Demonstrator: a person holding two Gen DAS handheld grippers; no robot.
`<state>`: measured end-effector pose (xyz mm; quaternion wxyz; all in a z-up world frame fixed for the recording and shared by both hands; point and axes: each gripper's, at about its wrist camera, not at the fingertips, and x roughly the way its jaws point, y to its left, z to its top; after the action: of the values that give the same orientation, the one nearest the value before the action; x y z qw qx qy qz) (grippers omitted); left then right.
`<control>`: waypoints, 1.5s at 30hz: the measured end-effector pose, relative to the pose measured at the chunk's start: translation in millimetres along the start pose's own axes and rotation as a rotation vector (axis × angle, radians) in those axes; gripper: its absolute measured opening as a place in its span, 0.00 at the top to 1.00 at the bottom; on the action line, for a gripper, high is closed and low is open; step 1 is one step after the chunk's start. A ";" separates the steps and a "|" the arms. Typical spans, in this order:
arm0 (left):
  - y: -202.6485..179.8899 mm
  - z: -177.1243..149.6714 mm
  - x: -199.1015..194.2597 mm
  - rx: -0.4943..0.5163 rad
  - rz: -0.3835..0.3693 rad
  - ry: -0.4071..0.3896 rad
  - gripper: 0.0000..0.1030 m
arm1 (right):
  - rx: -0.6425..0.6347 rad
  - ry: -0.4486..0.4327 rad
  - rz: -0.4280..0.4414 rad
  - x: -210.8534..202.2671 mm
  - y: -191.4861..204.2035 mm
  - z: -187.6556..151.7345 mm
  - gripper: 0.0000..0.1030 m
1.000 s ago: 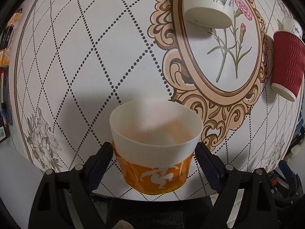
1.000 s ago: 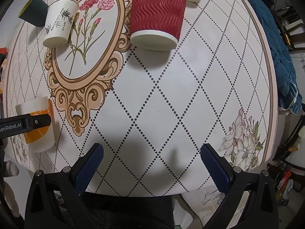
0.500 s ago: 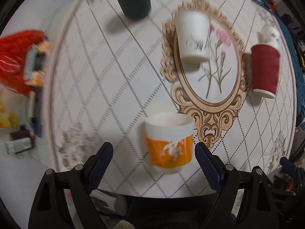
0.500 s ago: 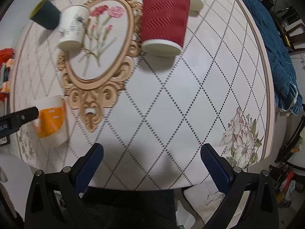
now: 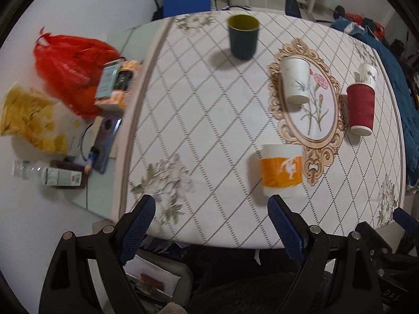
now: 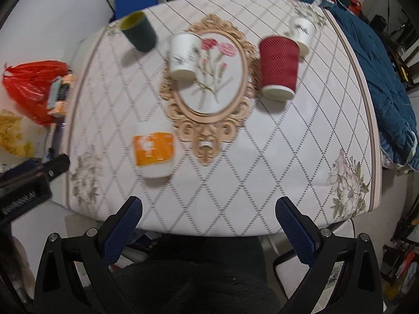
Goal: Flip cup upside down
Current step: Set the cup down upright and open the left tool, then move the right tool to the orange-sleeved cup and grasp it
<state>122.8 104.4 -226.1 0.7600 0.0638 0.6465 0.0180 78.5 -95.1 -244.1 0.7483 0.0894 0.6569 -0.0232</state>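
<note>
An orange-and-white paper cup (image 5: 282, 171) stands upside down on the patterned table (image 5: 209, 120), near the front edge; it also shows in the right wrist view (image 6: 154, 153). My left gripper (image 5: 210, 226) is open and empty, pulled back above the table's front edge, apart from the cup. My right gripper (image 6: 209, 226) is open and empty, also back over the front edge. The left gripper's body (image 6: 28, 183) shows at the left of the right wrist view.
A red ribbed cup (image 5: 361, 108), a white flowered cup (image 5: 295, 79) and a smaller white cup (image 5: 368, 72) stand upside down. A dark green cup (image 5: 243, 36) stands upright at the back. A red bag (image 5: 73, 70), boxes and bottles lie left. A blue blanket (image 6: 377, 70) lies right.
My left gripper has let go of the orange cup and drawn back and up from it. My right gripper has also drawn back. The cup stays upside down on the table.
</note>
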 end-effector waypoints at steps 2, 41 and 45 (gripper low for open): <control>9.5 -6.7 -5.1 -0.011 0.000 -0.008 0.15 | -0.012 -0.017 0.011 -9.1 13.8 -4.1 0.00; 69.5 -32.9 122.6 -0.392 0.059 0.214 0.04 | -2.269 -0.117 -0.681 110.9 140.7 -54.1 0.05; 71.0 -34.2 135.0 -0.415 0.052 0.233 0.04 | -2.643 -0.120 -0.732 131.3 116.3 -77.6 0.05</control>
<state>115.1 192.1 -355.2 0.6763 -0.0796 0.7106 0.1772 38.0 42.8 -371.1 0.2538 -0.8615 0.1426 0.4160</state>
